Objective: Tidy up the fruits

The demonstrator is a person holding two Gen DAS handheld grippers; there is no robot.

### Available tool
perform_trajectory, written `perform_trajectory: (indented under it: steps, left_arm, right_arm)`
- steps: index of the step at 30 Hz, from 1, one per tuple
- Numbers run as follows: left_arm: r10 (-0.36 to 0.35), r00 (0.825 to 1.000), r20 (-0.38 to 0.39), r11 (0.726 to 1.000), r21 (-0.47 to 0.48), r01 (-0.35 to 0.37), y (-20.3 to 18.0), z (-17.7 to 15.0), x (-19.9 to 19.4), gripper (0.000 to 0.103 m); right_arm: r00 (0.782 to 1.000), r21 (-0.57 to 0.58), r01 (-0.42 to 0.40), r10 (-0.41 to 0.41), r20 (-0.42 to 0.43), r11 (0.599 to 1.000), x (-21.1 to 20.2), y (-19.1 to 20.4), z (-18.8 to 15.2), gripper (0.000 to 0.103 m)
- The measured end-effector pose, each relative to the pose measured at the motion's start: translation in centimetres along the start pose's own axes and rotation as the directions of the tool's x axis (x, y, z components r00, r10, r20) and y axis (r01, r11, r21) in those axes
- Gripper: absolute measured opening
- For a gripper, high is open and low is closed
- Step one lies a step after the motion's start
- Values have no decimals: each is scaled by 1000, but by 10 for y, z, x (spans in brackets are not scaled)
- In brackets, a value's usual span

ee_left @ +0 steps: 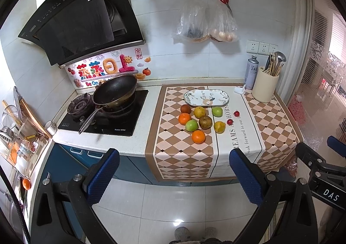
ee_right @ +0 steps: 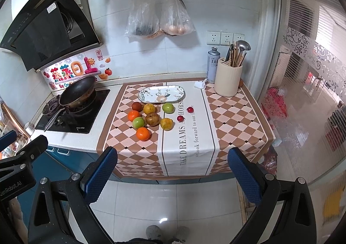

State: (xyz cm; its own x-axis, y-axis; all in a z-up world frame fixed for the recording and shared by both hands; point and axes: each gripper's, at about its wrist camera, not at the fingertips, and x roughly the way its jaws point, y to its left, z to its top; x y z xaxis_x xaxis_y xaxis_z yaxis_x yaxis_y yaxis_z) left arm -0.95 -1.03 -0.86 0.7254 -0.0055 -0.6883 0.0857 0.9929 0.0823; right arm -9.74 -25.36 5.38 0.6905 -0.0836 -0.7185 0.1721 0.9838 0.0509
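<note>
Both tools [ee_left: 174,175] [ee_right: 172,174] agape (above floor)

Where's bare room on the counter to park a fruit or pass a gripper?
Free: the plate, empty; the checkered cloth between the utensil holder and the front edge; the cloth strip in front of the nearest orange. Crowded: the fruit cluster just before the plate, two cherries beside it.

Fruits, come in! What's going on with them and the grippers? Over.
Left gripper open, empty, back from the counter. Right gripper the same. Fruits loose on the cloth, plate bare behind them. Nothing in the way.
</note>
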Motion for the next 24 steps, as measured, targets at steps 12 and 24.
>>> perform_trajectory:
  steps: [12,24]
  left_arm:
    - [-1,1000,0,1000,0,1,1,0,2,103]
    - [1,1000,0,1000,1,-1,2,0,3,103]
  right_arm:
    - [1000,1,-1,1,5,1000,-1,1,1,103]
    - [1000,3,-5,5,17,1000,-3,7,3,103]
